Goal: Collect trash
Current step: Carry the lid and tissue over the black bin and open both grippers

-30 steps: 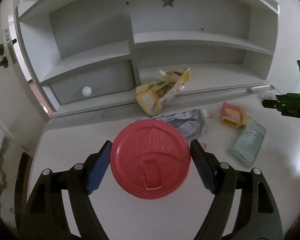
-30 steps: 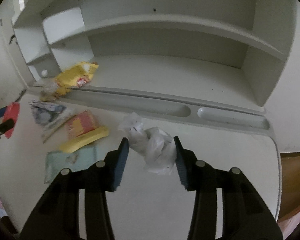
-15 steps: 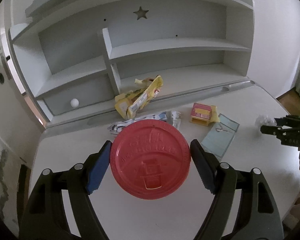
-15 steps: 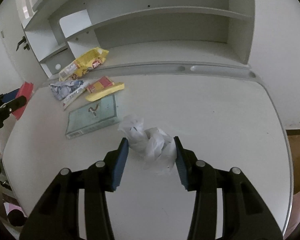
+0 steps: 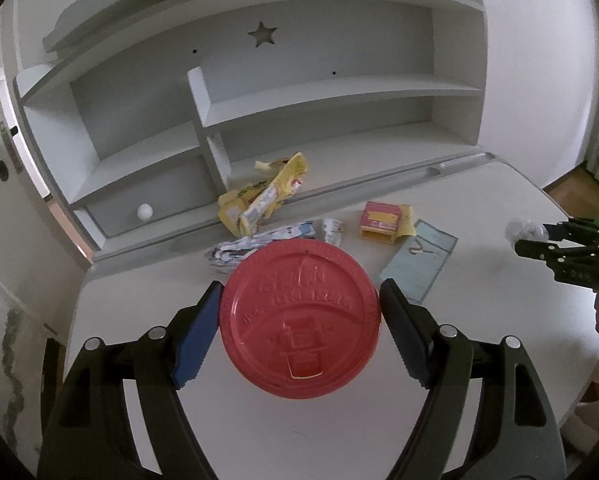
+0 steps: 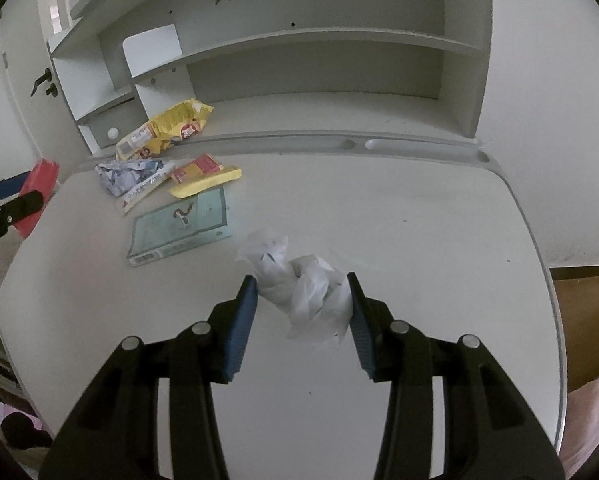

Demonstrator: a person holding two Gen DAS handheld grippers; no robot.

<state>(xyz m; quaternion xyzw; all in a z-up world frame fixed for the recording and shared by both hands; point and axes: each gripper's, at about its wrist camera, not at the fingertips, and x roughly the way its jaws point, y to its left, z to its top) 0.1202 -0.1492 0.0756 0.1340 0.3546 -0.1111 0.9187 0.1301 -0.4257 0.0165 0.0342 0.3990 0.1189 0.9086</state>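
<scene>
- Left gripper (image 5: 300, 312): jaws spread wide, clamped on the rim of a red cup lid (image 5: 300, 325); lid faces the camera, held above the white desk (image 5: 259, 432).
- Right gripper (image 6: 302, 304): jaws about half closed, pinching a crumpled white plastic bag (image 6: 305, 294); bag held over the desk's right half.
- On the desk: yellow snack bag (image 6: 165, 130) against the shelf unit (image 5: 319, 92); crumpled blue-white wrapper (image 6: 125, 174); red-yellow carton (image 5: 381, 220); teal booklet (image 6: 181, 226) lying flat, near the bag.
</scene>
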